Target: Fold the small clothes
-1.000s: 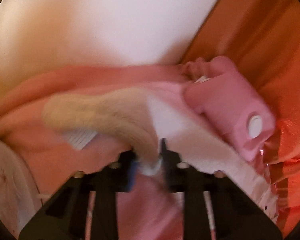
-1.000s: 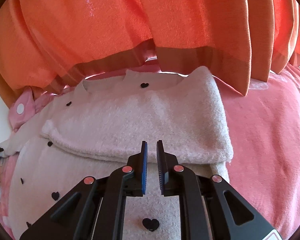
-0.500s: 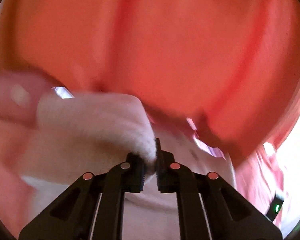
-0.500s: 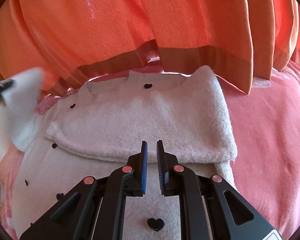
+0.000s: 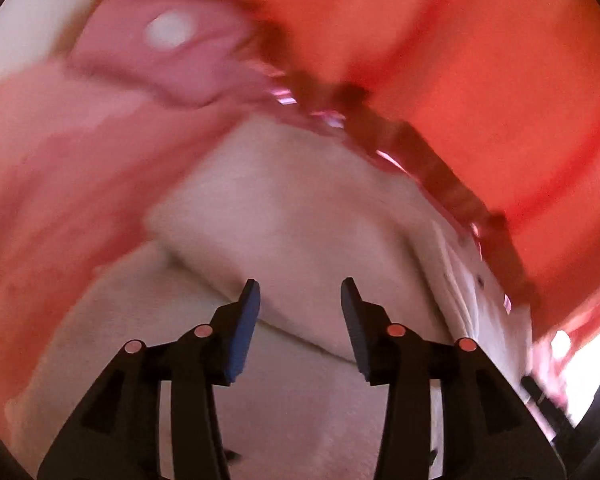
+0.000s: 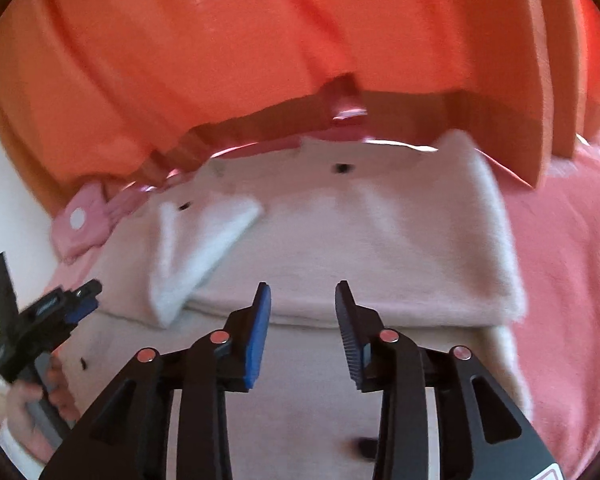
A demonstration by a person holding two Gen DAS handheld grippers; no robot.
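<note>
A small white fuzzy sweater (image 6: 360, 248) with black hearts lies flat on a pink blanket (image 6: 560, 280). Its right sleeve is folded across the chest, and its left sleeve (image 6: 204, 248) lies folded over it. In the left wrist view the sweater (image 5: 300, 220) fills the middle, blurred. My left gripper (image 5: 300, 292) is open and empty just above the folded sleeve; it also shows at the left of the right wrist view (image 6: 76, 300). My right gripper (image 6: 303, 292) is open and empty above the sweater's lower half.
An orange curtain (image 6: 260, 60) hangs close behind the sweater's collar. A pink polka-dot item (image 6: 82, 224) lies at the sweater's left shoulder, also seen in the left wrist view (image 5: 160, 52). A white wall (image 6: 4, 200) is at the left.
My left gripper carried the left sleeve over the sweater's chest, opened and let it go. My right gripper opened from shut and stayed over the sweater's lower half.
</note>
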